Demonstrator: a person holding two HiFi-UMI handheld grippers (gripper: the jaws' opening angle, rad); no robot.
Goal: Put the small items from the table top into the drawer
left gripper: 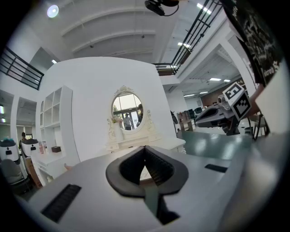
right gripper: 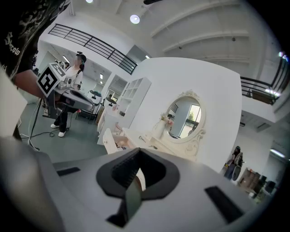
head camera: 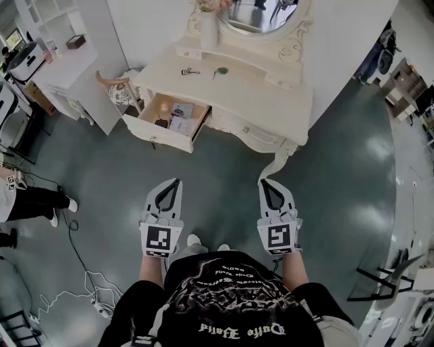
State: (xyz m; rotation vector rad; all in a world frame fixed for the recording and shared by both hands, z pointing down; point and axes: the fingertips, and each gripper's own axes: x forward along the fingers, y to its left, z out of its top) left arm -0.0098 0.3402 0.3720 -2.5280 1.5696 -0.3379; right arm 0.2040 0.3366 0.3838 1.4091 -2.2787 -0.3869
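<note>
Dressing table seen from above, both grippers held well short of it. The left gripper and the right gripper hang side by side over the floor, each with its jaws pressed together tip to tip and nothing between them. Two small items lie on the table top, toward its left end and about midway between front and back edge: a dark metal trinket and, just to its right, a green trinket with a thin stem, too small to identify further. Both are judged light, rigid and low-lying, so they are likely to skid on the smooth painted surface; the probable hold is a shallow pinch across the body of each, jaws opened only a little, tips close to the wood. The drawer stands pulled out below the table top's left front corner. It already holds printed cards or booklets and a small dark object, with bare bottom at its left side. A vase stands at the back left corner, beside the mirror.
</note>
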